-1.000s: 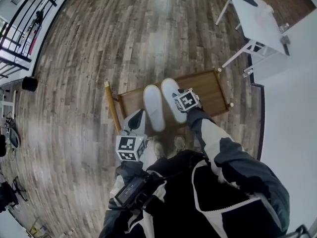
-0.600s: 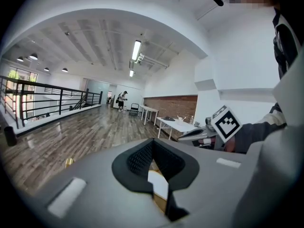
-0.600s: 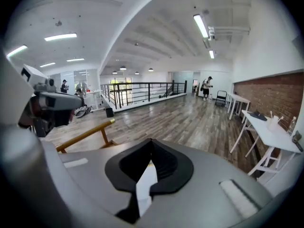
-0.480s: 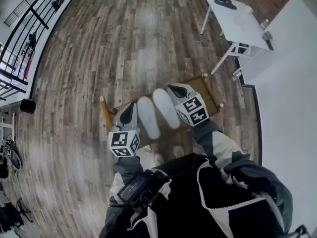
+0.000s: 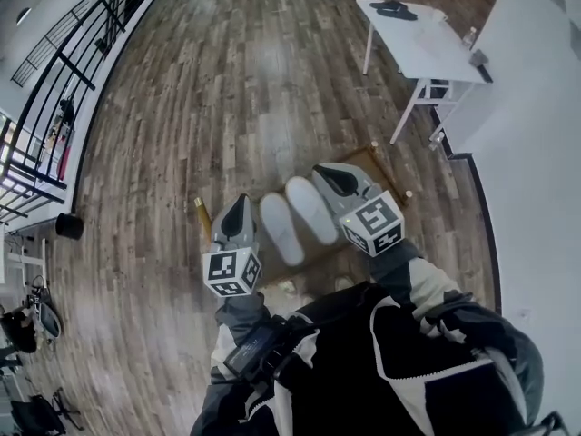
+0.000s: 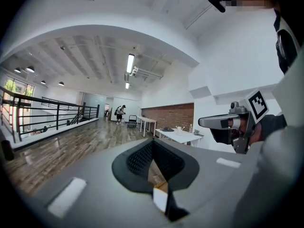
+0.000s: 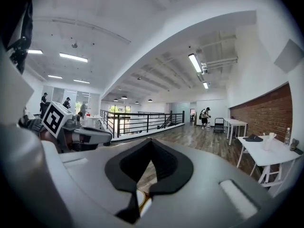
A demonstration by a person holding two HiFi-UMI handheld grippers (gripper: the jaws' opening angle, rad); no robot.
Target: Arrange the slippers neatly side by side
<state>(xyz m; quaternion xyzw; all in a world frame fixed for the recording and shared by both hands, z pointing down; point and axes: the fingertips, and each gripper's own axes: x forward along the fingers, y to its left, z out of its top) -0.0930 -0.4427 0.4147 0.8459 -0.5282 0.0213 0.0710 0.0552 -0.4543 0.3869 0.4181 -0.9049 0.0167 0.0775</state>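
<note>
The two slippers lay side by side at the board's middle, so the task looked done, nothing left but perhaps fine straightening, while the left gripper and right gripper hung above, jaws pressed together, empty.

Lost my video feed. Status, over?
Left gripper and right gripper shut, empty. Slippers side by side on board. Nothing blocking.

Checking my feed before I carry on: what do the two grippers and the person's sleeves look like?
The left gripper and right gripper have light grey, tapered shells with black lining inside. Each carries a white cube printed with black square markers. The sleeves are grey, white and black panels.
</note>
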